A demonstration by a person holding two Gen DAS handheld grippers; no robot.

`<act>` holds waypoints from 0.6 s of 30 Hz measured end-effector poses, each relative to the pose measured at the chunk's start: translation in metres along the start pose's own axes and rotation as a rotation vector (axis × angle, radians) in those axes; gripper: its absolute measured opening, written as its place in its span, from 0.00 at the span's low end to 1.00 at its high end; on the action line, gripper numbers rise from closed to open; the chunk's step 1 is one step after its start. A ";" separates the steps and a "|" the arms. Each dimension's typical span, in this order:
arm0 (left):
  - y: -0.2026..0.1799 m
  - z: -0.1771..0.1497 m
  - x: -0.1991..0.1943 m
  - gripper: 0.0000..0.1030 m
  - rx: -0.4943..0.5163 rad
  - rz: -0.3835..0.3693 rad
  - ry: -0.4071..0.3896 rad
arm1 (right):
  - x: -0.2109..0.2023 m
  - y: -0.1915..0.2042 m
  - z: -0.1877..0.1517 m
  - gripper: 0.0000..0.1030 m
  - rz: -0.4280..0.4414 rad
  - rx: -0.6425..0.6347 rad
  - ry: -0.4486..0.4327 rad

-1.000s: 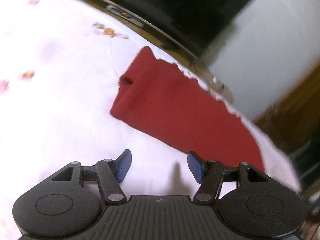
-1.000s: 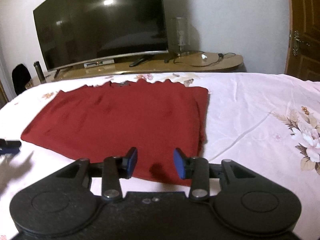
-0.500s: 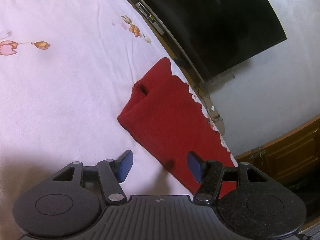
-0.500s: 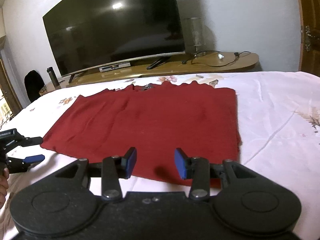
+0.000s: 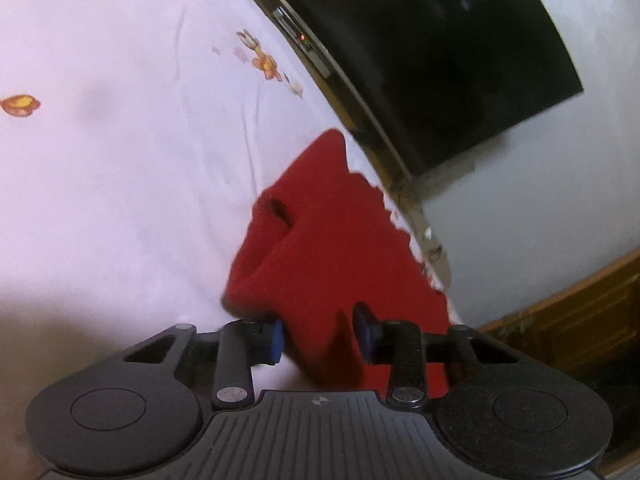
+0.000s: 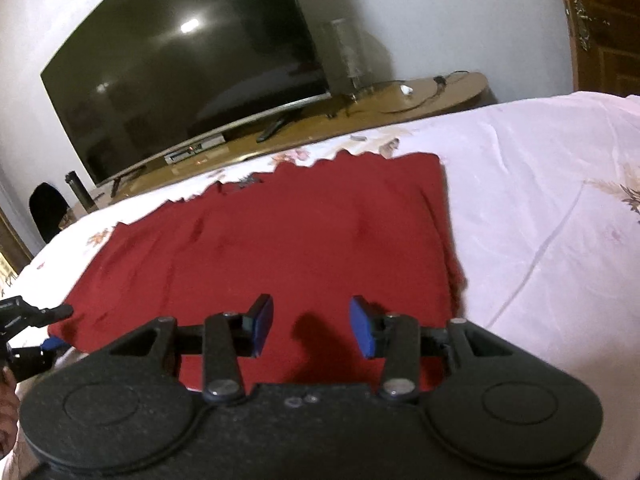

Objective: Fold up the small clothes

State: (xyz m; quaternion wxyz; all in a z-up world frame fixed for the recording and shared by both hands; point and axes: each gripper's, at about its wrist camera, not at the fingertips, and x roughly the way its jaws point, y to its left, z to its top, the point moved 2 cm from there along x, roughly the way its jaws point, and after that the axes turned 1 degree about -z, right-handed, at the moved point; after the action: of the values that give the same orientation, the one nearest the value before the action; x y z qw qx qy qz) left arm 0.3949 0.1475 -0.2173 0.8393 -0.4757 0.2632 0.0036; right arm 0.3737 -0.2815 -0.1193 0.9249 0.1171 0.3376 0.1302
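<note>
Both tools have come down onto the red garment (image 5: 332, 248), the left tool (image 5: 318, 338) closing over its edge (cloth between its pads).

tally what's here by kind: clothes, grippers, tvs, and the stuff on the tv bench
Clothes: 1, the red garment on the bedsheet
Grippers: 2, the left gripper with jaws closing around the garment's corner, and the right gripper
TVs: 1, the television
On the bench: 3 I can make out, a remote, a set-top box, a clear cylinder
Total: 7

Red garment (image 6: 304, 248) on floral bedsheet (image 6: 540, 200)
</note>
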 end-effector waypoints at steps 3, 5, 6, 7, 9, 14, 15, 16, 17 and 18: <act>-0.001 -0.001 0.002 0.35 -0.009 -0.009 -0.025 | -0.002 0.001 -0.001 0.41 -0.002 0.001 0.004; -0.001 0.000 0.005 0.35 -0.024 -0.024 -0.034 | -0.003 0.005 -0.002 0.41 -0.002 -0.002 0.008; 0.000 0.002 0.007 0.35 -0.032 -0.034 -0.039 | -0.003 0.007 -0.001 0.41 -0.002 -0.003 0.011; 0.002 0.003 0.009 0.35 -0.044 -0.047 -0.045 | -0.004 0.010 -0.002 0.41 -0.003 -0.009 0.012; 0.005 0.005 0.012 0.35 -0.063 -0.066 -0.048 | -0.007 0.016 0.000 0.41 -0.012 -0.021 0.010; 0.003 0.006 0.009 0.08 -0.086 -0.066 -0.061 | -0.009 0.029 0.001 0.41 -0.032 -0.024 0.031; 0.000 0.006 0.000 0.08 -0.070 -0.099 -0.082 | -0.010 0.032 0.002 0.41 -0.033 -0.022 0.032; -0.005 0.005 -0.005 0.08 -0.031 -0.097 -0.088 | -0.011 0.036 0.004 0.41 -0.031 -0.025 0.028; -0.003 0.004 -0.006 0.08 -0.023 -0.089 -0.077 | -0.012 0.041 0.006 0.41 -0.025 -0.035 0.020; 0.005 0.003 -0.002 0.08 -0.041 -0.064 -0.053 | -0.010 0.047 0.009 0.41 -0.021 -0.049 0.017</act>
State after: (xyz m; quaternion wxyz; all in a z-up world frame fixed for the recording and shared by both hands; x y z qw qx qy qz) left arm 0.3932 0.1528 -0.2188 0.8357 -0.5008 0.2254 -0.0054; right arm 0.3646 -0.2420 -0.0925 0.9259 0.0897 0.3433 0.1296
